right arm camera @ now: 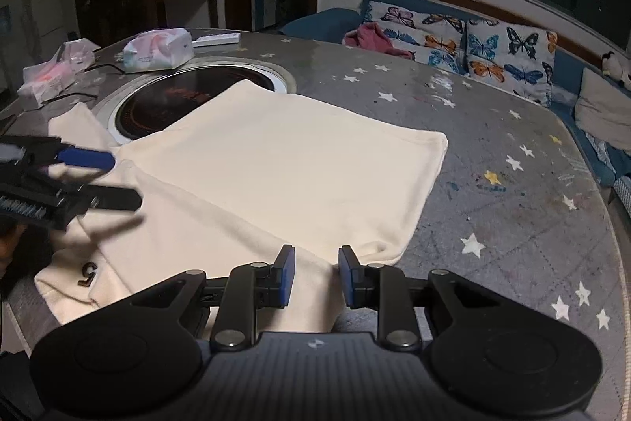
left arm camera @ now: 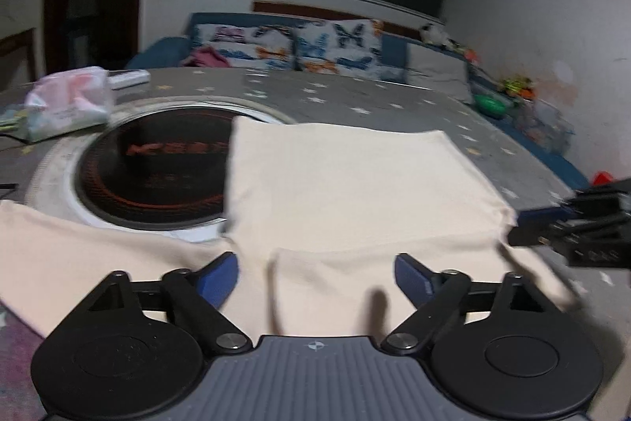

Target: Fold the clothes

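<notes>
The cream shirt (right arm camera: 284,164) lies flat on the starry grey tabletop (right arm camera: 493,152), its far part doubled over into a neat panel whose corner covers the edge of the round black cooktop (right arm camera: 157,105). The left gripper (left arm camera: 315,279) hangs spread wide over the near cloth, pinching nothing. The right gripper (right arm camera: 315,277) sits at the shirt's near right edge, blue pads (right arm camera: 288,275) parted with cloth lying between them, while a tissue pack (right arm camera: 157,50) rests beyond the cooktop.
</notes>
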Action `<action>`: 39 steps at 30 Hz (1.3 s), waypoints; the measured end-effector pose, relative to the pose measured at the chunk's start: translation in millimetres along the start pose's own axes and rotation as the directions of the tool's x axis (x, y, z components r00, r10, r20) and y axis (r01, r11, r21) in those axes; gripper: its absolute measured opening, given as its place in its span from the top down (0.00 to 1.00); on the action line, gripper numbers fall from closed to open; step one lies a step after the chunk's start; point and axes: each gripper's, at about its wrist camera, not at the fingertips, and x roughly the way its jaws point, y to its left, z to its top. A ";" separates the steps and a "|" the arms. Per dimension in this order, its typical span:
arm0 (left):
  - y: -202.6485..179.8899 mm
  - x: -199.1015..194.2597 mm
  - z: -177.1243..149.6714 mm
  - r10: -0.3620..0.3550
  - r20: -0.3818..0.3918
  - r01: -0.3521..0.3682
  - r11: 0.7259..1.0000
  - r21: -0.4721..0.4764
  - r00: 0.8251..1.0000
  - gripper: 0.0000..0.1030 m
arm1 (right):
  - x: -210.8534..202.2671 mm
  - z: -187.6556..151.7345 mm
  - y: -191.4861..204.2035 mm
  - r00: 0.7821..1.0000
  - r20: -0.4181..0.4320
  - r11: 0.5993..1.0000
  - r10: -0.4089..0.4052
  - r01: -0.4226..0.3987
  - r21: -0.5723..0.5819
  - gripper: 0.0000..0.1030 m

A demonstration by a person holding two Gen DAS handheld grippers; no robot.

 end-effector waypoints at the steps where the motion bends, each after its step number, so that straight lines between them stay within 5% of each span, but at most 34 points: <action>1: 1.5 2.5 -0.2 0.020 -0.004 -0.020 1.000 -0.002 1.000 0.28 | 0.3 -0.7 1.6 1.000 -0.003 1.000 -0.003 0.003 -0.006 0.76; 9: 10.4 -4.8 -0.1 0.110 0.020 -0.111 0.994 0.009 0.994 0.35 | -10.3 2.4 21.3 1.000 0.014 0.997 -0.009 0.010 -0.073 0.76; 18: 55.2 -35.4 0.8 0.232 0.042 -0.229 0.970 -0.079 0.972 0.31 | -2.7 9.6 83.5 0.992 0.001 0.962 0.123 -0.119 -0.247 0.72; 26: 101.4 -54.0 -3.0 0.363 0.035 -0.351 0.919 -0.178 0.931 0.22 | 18.0 27.8 128.8 0.981 0.004 0.930 0.194 -0.182 -0.320 0.73; 36: 152.3 -62.6 -8.3 0.487 -0.009 -0.469 0.836 -0.285 0.873 0.22 | 32.6 34.1 150.2 0.972 -0.010 0.914 0.234 -0.223 -0.338 0.74; 39: 167.5 -60.5 -7.3 0.496 -0.029 -0.477 0.814 -0.332 0.868 0.22 | 32.5 34.2 152.3 0.972 -0.010 0.913 0.234 -0.223 -0.342 0.74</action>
